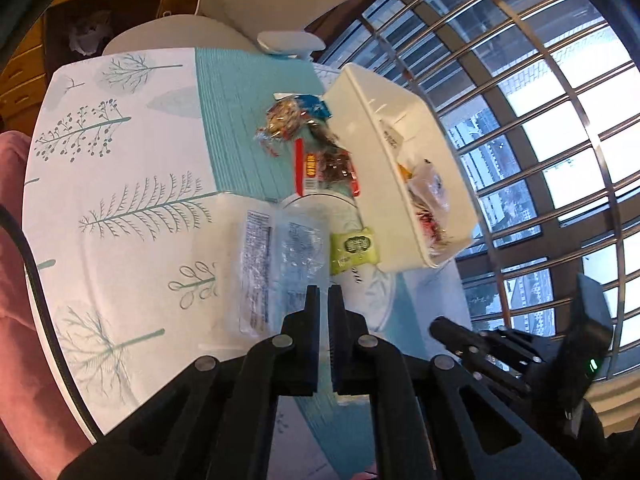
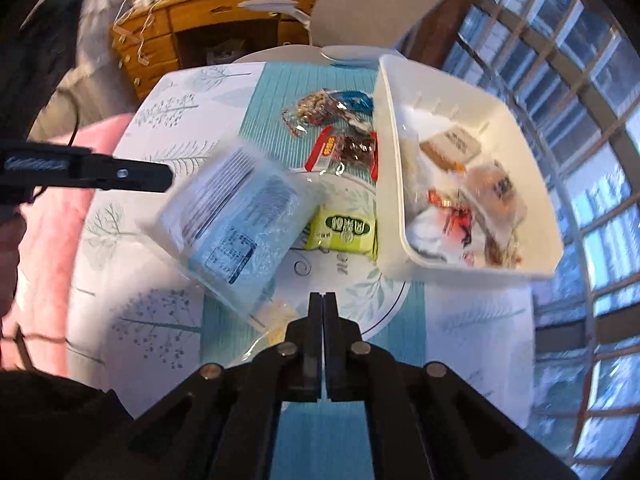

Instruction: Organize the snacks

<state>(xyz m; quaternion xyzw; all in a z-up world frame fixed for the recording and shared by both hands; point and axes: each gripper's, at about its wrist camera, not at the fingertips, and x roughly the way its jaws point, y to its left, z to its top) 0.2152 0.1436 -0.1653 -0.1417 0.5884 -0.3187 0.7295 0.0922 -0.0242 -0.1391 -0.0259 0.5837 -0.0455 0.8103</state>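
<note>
Your left claw is sitting closed; a clear printed packet is lying just ahead of its tips, and whether they are pinching its edge is not something you can tell. In the right wrist view that clear printed packet is looking blurred and tilted, beside the left claw's arm. Your right claw is sitting fully closed on nothing, pointing down at the desk. The white bin is holding several snacks, the green packet is lying just beside it, and the red packet is lying farther back.
</note>
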